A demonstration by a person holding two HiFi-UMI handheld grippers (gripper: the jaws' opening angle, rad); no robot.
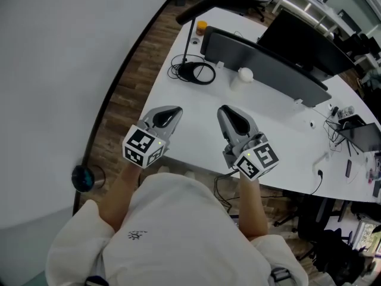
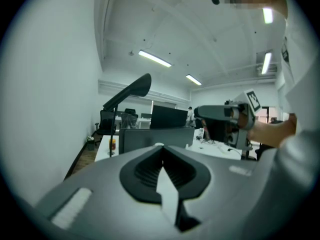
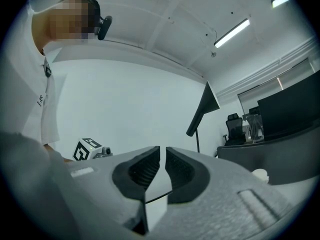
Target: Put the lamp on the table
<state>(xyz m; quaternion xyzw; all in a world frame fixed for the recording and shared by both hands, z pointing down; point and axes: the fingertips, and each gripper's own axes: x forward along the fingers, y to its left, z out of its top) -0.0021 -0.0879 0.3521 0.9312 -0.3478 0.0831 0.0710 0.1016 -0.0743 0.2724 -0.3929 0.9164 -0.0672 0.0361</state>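
Note:
The black desk lamp (image 1: 189, 40) stands on the white table (image 1: 196, 136) at its far left corner, its round base ringed by a coiled cable (image 1: 193, 72) and its long head reaching right. It also shows in the left gripper view as the lamp (image 2: 127, 93), and in the right gripper view as the lamp (image 3: 202, 111). My left gripper (image 1: 169, 112) hangs over the near table edge, shut and empty, well short of the lamp. Beside it my right gripper (image 1: 229, 112) is shut too, holding nothing. Nothing sits between the jaws of the left gripper (image 2: 161, 149) or the right gripper (image 3: 163, 149).
A grey partition screen (image 1: 268, 64) crosses the table behind a small white round object (image 1: 244, 74). An orange bottle (image 1: 202, 26) stands by the lamp. A black monitor (image 1: 303, 40) sits beyond; cables and devices (image 1: 348, 124) lie at the right. A round bin (image 1: 83, 177) is on the floor.

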